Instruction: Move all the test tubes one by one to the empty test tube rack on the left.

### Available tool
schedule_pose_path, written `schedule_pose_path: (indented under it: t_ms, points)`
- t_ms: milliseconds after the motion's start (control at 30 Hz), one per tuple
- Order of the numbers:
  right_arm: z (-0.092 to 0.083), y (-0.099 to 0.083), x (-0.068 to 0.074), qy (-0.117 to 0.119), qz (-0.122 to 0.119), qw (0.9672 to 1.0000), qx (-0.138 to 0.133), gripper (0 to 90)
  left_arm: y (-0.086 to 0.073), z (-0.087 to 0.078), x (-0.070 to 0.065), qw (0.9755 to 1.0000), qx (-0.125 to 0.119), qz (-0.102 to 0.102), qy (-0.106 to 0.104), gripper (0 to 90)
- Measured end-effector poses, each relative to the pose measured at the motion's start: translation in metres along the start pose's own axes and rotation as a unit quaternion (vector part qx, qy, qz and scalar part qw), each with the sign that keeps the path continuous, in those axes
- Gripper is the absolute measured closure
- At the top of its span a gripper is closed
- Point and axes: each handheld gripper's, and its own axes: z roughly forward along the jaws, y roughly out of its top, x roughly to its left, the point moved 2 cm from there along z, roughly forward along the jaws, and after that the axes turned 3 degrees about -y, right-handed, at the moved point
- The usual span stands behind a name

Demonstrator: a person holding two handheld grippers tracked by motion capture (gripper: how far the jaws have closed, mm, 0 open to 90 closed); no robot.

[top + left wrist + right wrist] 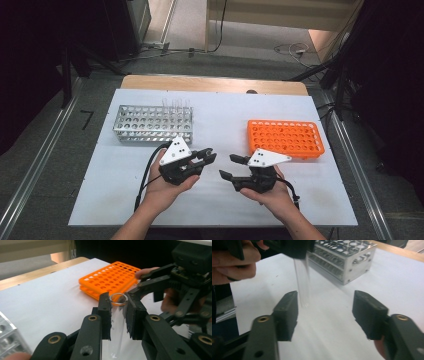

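Left gripper view: the left gripper (118,312) squeezes a clear glass test tube (117,322) between its pads, near the open top, so the tube hangs straight and cannot slip. The right gripper (231,166) waits close beside it with its jaws apart and nothing between them, maybe ready to take the tube. The orange rack (285,138) sits to the right, and all the holes I can see are empty. The metal rack (152,123) on the left holds a few clear tubes at its back.
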Motion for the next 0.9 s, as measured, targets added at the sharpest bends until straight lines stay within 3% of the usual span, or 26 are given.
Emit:
schedule_pose_path:
  t_ms: [167,300,433,633,900]
  points:
    - [-0.016,-0.006,-0.010,-0.014,-0.001,0.9999,-0.008,7.4,0.002,-0.010,0.018,0.9997,-0.010,-0.014,0.018,75.9]
    - [-0.028,-0.013,-0.019,-0.037,0.008,0.9992,-0.010,6.4,0.005,-0.021,0.037,0.9988,-0.016,-0.023,0.039,75.9]
    - [-0.042,-0.024,-0.028,-0.038,0.009,0.9991,-0.012,2.2,0.011,-0.031,0.058,0.9968,-0.024,-0.026,0.071,75.9]
    - [-0.061,-0.042,-0.043,-0.067,0.021,0.9975,-0.009,2.2,0.018,-0.044,0.099,0.9911,-0.038,-0.049,0.118,75.9]
    - [-0.081,-0.063,-0.062,-0.091,0.031,0.9953,-0.005,2.3,0.026,-0.046,0.146,0.9804,-0.045,-0.060,0.182,75.9]
